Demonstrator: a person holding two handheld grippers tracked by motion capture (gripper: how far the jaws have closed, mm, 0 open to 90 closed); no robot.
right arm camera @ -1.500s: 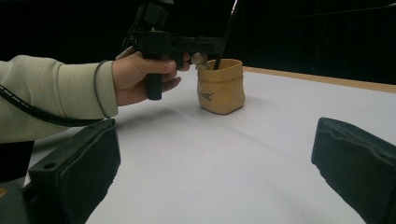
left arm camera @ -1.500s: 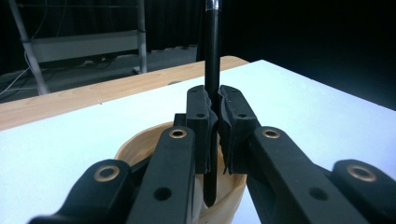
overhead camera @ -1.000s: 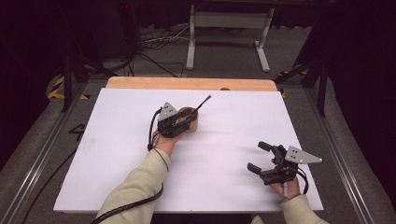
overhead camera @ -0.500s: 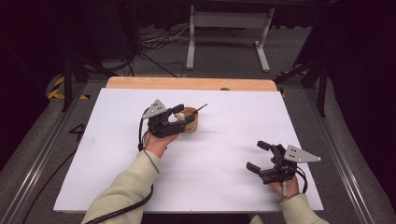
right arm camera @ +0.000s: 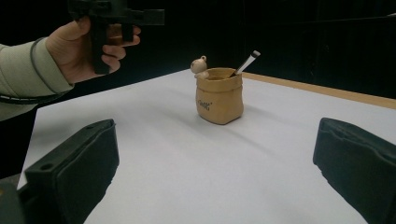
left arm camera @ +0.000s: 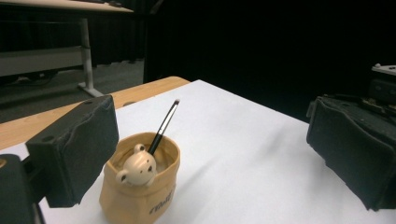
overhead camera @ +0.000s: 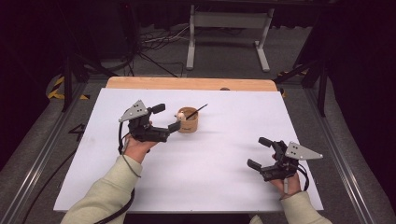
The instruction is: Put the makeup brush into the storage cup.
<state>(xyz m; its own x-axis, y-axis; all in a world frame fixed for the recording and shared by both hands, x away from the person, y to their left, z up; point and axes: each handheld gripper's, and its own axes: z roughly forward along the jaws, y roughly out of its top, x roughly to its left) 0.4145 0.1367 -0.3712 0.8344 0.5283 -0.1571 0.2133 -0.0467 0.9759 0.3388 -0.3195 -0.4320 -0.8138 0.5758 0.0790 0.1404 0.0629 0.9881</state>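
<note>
Jaws, left: the left gripper has its jaws spread wide with nothing between them; they have just been opening, and they stand just beside the pot, on its left in the high view.
Jaws, right: the right gripper is also wide open and empty, well apart from the pot, near the front right of the surface.
Pot: a small tan sack-shaped pot with a bear head on its rim stands upright on the white surface, toward the back, left of centre.
Brush: a thin black brush leans in the pot, tip up and out.
Handling: the pot looks stiff, light and probably breakable, and would tip easily; grip the body low, across its sides, clear of the bear. The brush is slim and slippery; pinch mid-handle.
</note>
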